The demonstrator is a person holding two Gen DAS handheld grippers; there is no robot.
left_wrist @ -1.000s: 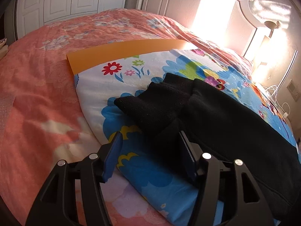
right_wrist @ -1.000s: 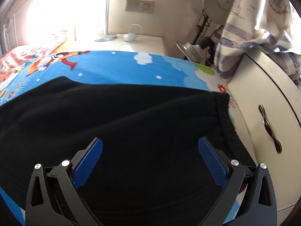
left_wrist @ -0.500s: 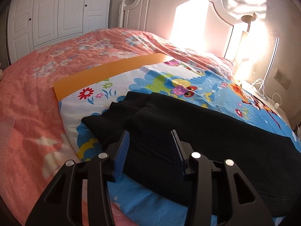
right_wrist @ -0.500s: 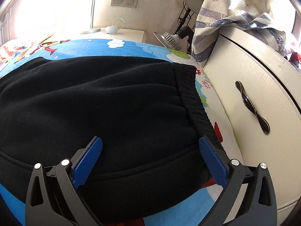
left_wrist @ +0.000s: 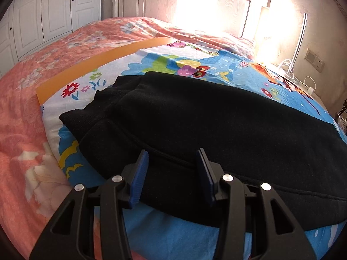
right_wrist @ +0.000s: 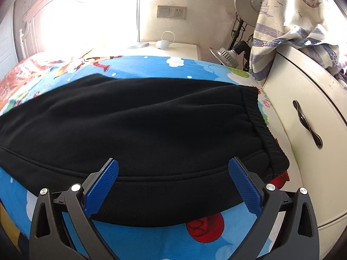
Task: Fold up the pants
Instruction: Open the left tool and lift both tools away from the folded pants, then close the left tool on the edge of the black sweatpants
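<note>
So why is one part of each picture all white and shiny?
Left wrist view: sunlight washes out the headboard, hiding its detail. Right wrist view: the same glare whitens the wall by the nightstand. The black pants stay dark, and edges bend from the fisheye lens.

Black pants (left_wrist: 216, 119), cartoon-printed blue sheet (left_wrist: 216, 65)

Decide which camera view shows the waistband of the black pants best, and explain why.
The right wrist view. There the ribbed waistband runs in full down the right end of the pants, next to the white cabinet. The left wrist view shows only the leg ends; the waistband end is out of frame.
</note>
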